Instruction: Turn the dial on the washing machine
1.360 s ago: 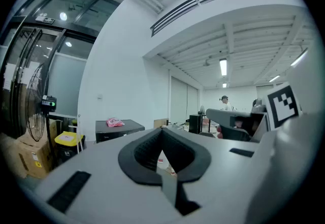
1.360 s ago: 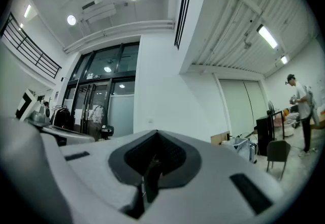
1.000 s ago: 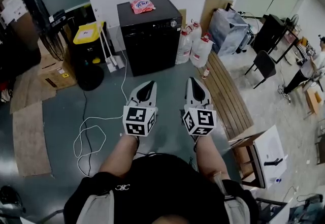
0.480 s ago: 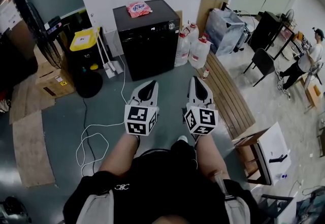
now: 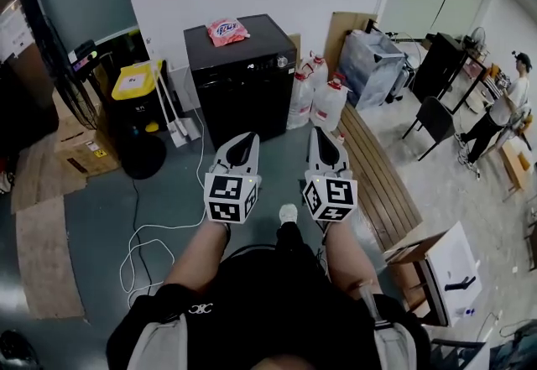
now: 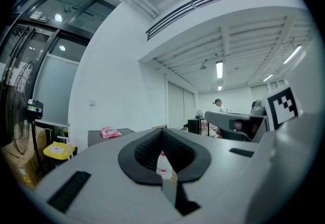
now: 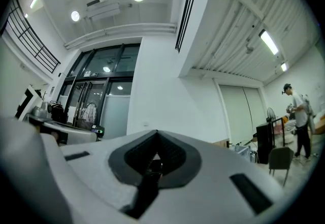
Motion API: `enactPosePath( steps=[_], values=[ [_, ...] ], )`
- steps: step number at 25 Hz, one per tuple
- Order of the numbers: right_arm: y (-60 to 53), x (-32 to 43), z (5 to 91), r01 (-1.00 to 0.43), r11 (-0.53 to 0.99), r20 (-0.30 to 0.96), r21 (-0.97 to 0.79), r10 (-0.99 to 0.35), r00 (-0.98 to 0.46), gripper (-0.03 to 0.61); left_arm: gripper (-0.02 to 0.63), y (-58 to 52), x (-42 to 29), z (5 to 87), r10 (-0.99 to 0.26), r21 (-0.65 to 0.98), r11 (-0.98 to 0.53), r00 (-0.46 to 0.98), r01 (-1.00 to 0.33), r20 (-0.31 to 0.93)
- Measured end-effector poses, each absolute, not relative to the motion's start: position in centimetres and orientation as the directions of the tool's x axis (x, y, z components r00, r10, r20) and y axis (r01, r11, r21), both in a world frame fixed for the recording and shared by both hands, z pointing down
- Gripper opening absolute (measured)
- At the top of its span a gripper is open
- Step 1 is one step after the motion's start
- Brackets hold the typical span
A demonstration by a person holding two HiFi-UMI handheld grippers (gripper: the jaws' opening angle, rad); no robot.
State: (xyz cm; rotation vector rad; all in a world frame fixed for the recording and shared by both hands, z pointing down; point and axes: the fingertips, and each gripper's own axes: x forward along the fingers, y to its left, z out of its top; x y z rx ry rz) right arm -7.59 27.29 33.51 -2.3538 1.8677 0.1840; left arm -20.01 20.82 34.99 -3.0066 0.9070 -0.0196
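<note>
- The washer [image 5: 243, 75] stands against the back wall, well ahead of both grippers. Its dial [image 5: 284, 63] shows only as a small pale spot near the right end of the top front panel.
- The left gripper [image 5: 248, 138] has its jaws together with nothing in them. A jug shows through the hollow of its pads, but it is far off.
- The right gripper [image 5: 320, 133] is likewise closed and empty, and points slightly upward.
- Risk: neither gripper can take the dial as it is. One must open first, or its closed tip will only bump the panel.
- Risk: the dial is small, so a loose or off-centre pinch would likely slip round it without turning it.
- Risk: two jugs [image 5: 315, 100] stand just beside the washer's right side, below the dial. A low or wide approach by the right gripper could knock them.
- Risk: a white cable [image 5: 155, 226] loops on the floor to the left of the walking line and could catch a foot.
- Containers: the jugs are white with red caps, and their fill cannot be told.
- A bin [image 5: 138, 83] left of the washer has its yellow lid shut, so its contents are hidden.
- A pink packet [image 5: 226, 30] lies on the washer's top.
</note>
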Motion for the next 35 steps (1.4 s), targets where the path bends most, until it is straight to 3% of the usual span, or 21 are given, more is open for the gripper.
enactPosePath(
  steps=[23, 35],
  values=[
    [-1.8, 16.6, 36.8, -0.986, -0.083, -0.079, -0.147, -0.992, 0.095, 0.000, -0.005, -5.3, 3.8, 37.1, -0.647, -0.016, -0.758, 0.748, -0.652, 0.146],
    [-12.7, 21.0, 39.9, -0.997, -0.007, 0.023, -0.079, -1.000, 0.006, 0.000, -0.005, -14.3, 6.4, 39.2, -0.708, 0.038, -0.687, 0.680, -0.726, 0.191]
  ],
)
